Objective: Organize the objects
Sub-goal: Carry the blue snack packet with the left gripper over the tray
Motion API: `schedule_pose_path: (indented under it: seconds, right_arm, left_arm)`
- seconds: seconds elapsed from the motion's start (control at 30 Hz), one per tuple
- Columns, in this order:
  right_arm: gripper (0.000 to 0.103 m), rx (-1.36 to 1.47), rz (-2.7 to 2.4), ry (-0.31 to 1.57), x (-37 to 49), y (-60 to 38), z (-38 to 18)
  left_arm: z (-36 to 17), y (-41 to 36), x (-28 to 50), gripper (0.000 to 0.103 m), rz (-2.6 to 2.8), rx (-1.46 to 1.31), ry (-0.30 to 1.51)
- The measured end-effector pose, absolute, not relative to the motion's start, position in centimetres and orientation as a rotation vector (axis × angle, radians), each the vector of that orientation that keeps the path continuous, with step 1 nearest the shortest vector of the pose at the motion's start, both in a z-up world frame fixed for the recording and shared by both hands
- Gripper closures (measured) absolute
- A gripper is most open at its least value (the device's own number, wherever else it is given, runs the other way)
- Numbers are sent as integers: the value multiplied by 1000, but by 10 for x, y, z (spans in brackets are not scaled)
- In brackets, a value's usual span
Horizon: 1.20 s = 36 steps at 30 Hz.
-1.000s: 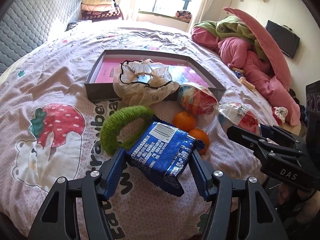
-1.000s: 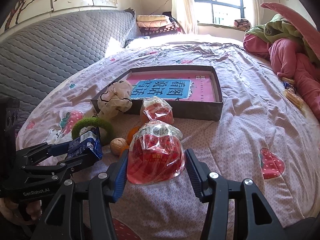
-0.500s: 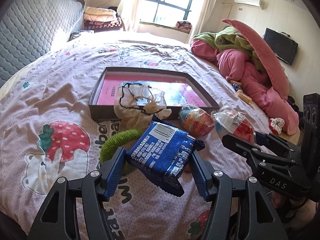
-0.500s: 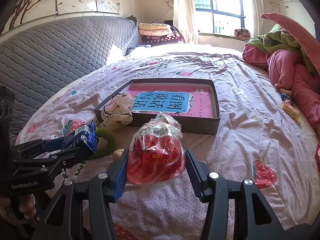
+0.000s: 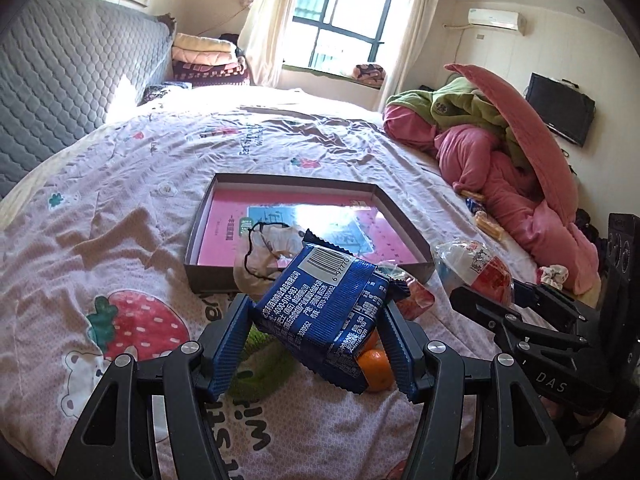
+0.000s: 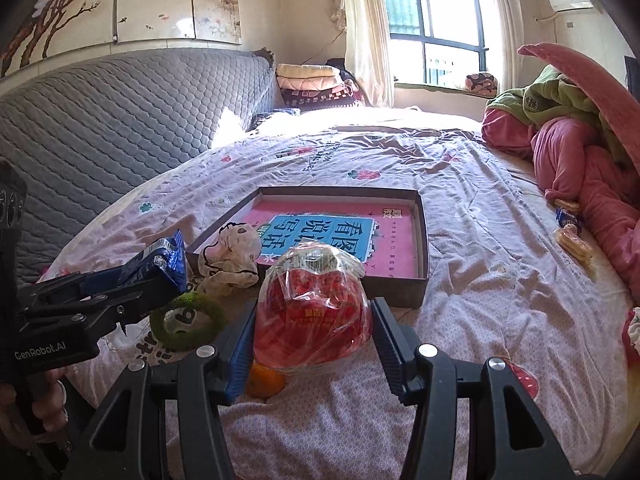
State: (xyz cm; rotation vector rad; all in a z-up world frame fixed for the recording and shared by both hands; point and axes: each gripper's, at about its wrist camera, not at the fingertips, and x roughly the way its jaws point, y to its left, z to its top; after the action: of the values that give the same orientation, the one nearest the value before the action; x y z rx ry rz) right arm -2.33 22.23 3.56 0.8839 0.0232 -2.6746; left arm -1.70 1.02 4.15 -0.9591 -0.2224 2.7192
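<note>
My left gripper (image 5: pixel 318 338) is shut on a blue snack packet (image 5: pixel 324 312), held above the bedspread in front of the shallow grey box (image 5: pixel 208 276). My right gripper (image 6: pixel 310 334) is shut on a red jelly cup in clear wrap (image 6: pixel 314 304), also lifted off the bed. In the right wrist view the left gripper (image 6: pixel 132 280) with the blue packet (image 6: pixel 164 260) hangs at the left. The box (image 6: pixel 422 236) has a pink and blue card in its bottom. A white crumpled bag (image 6: pixel 232 260) lies over the box's near left corner. A green ring (image 6: pixel 186 318) and an orange (image 6: pixel 264 380) lie on the bed below.
A grey quilted headboard (image 6: pixel 100 120) runs along the left. Pink and green bedding (image 5: pixel 500 148) is heaped at the right with small snack packs (image 6: pixel 570 236) beside it. A second wrapped jelly cup (image 5: pixel 416 300) lies by the box's near right corner. Folded blankets (image 5: pixel 208 60) sit near the window.
Both grippers have risen with their loads, the blue packet and the red jelly cup. The green ring, oranges and second cup now sit lower and partly hidden behind the held things.
</note>
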Motion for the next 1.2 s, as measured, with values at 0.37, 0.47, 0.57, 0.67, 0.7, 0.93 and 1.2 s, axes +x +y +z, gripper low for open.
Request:
schedule_pose_path:
  seconds: [0.37,0.47,0.57,0.67,0.7,0.93,1.2]
  right_arm:
    - [49,840,-2685,43,-42,219,48]
    - [49,837,-2688,56,-49,217,49]
    - [49,826,-2695,59,-56,217,51]
    - [49,822,-2700,55,-65,219,51]
    - [49,824,-2699,56,-68,220,51]
    - [49,831,-2717,62,-92,224,46]
    - [49,856,-2724,50,-115,226,40]
  left_arm:
    - [57,0,-47,38,2774,-916,-240]
    - [56,-6,-57,38,2783,-920,-255]
    - [56,-12,-67,38,2811,-910,-267]
    - [54,-20,-79,38,2823,-915,-285]
    - [52,-22,-82,38,2826,-915,-293]
    - [42,-31,-106,38,2824,-914,-305]
    - [30,-38,-137,38,2815,-944,-320]
